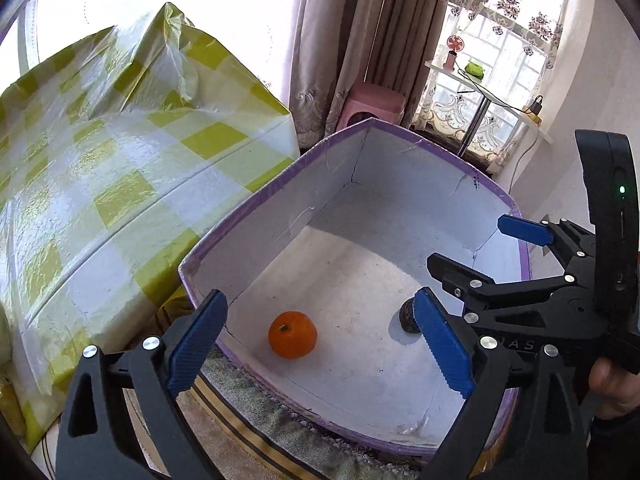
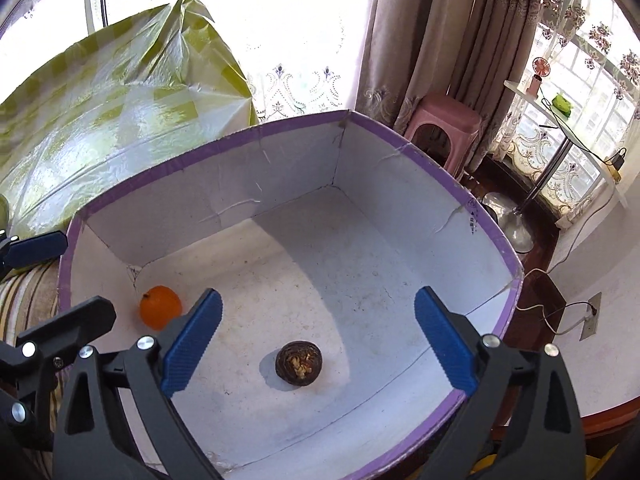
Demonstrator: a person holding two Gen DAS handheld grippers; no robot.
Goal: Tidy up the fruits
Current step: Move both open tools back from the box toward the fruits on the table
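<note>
Fruits: an orange [image 1: 293,335] lies on the floor of a white box [image 2: 280,168] with a purple rim, near its left wall; a dark round fruit [image 2: 299,362] lies near the front middle. Left gripper [image 1: 320,340] and right gripper [image 2: 318,340] hover above, fingers wide apart, holding nothing. These 2 look placed; any others are out of view

Each handheld gripper, the left gripper [image 1: 320,340] and the right gripper [image 2: 318,344], has matte black plastic arms with triangular cut-outs, round silver screw heads at the pivots, and ribbed blue rubber pads [image 2: 192,344]. The right unit's black housing [image 1: 618,216] carries a small green light and faint grey lettering
</note>
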